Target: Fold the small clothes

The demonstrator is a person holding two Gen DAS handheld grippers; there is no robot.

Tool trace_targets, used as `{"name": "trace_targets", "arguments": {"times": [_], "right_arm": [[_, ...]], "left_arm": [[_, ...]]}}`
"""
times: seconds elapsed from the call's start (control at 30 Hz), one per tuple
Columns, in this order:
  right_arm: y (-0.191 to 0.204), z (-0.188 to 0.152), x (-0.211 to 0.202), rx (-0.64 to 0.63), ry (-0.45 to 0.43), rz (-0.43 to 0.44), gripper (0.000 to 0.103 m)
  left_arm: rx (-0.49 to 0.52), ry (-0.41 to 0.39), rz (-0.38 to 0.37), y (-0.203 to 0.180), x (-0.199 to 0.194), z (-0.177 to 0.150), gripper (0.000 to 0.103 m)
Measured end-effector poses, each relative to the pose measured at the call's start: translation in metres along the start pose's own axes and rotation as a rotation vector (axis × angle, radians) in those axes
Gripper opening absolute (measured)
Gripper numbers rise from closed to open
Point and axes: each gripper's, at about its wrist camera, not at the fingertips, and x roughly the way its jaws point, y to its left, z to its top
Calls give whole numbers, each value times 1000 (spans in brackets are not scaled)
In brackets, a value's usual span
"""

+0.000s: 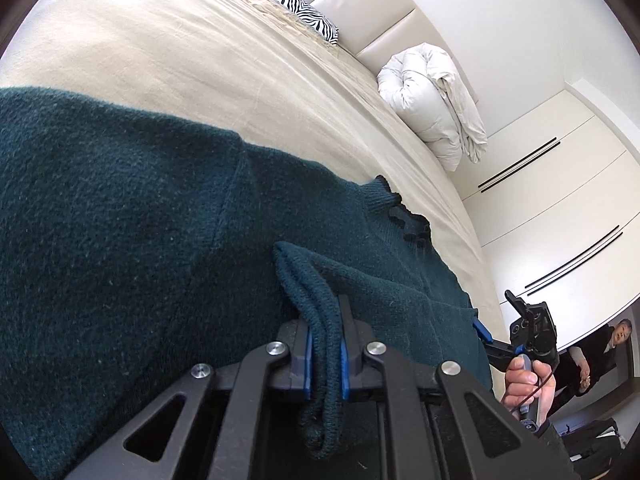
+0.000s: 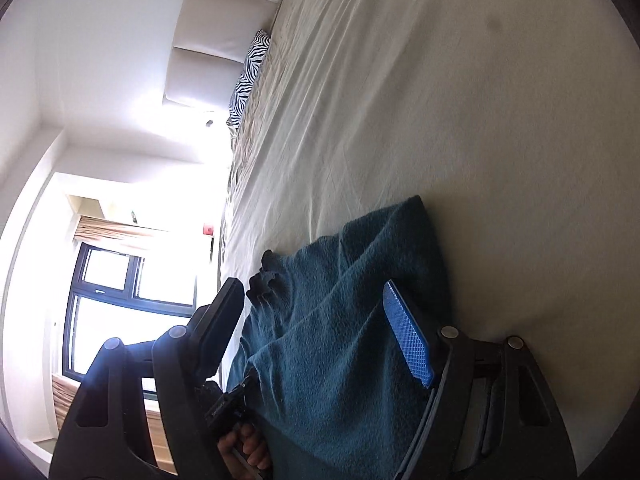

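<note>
A dark teal knit sweater [image 1: 120, 208] lies spread on the beige bed sheet [image 1: 180, 60]. My left gripper [image 1: 325, 308] is shut on a folded ribbed edge of the sweater [image 1: 316, 300], which bunches between the blue pads. My right gripper [image 2: 312, 288] is open, its jaws wide apart around the sweater's side [image 2: 332, 320], with the blue pad [image 2: 408, 340] against the cloth. The right gripper also shows in the left wrist view [image 1: 520, 336] at the sweater's far edge, held by a hand.
A zebra-print pillow [image 1: 296, 8] and a rolled white duvet [image 1: 432, 100] lie by the padded headboard [image 1: 372, 4]. White wardrobe doors [image 1: 560, 200] stand beyond the bed. A person [image 1: 612, 344] is near the wardrobe. A window [image 2: 120, 300] is beside the bed.
</note>
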Motion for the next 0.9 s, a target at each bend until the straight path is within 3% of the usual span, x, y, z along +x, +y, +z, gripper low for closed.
{"name": "trace_targets", "arguments": {"times": [0.13,0.23,0.47,0.5,0.57,0.6,0.63,0.73,0.9], "right_arm": [[0,17,13,18,-1,8,71],[1,10,10,2,3,11,72],[0,-59,-22,-13,54,39,72],[1,-72,-26,-14,68,33,72],[6,-96,-39,-40,68,9,72],[9,-107,-46,-48,67,-8,72],[10,-119,-55,-50,66,-14,72],[18,-159,-74,-38,41,29,73],[27,-238,-76,-39,52,71,73]], "left_arm": [[0,-6,-13,2,2,0,13],[3,-9,-19,3,0,0,13],[1,11,-10,0,-7,0,13],[5,12,10,-2,-12,-1,19],[-3,-7,38,-8,-33,-6,41],[-15,-26,40,-10,-48,-10,61],[-25,-60,38,-11,-67,-15,74],[-65,-192,39,0,-135,-32,84],[-272,-386,96,75,-246,-61,83]]}}
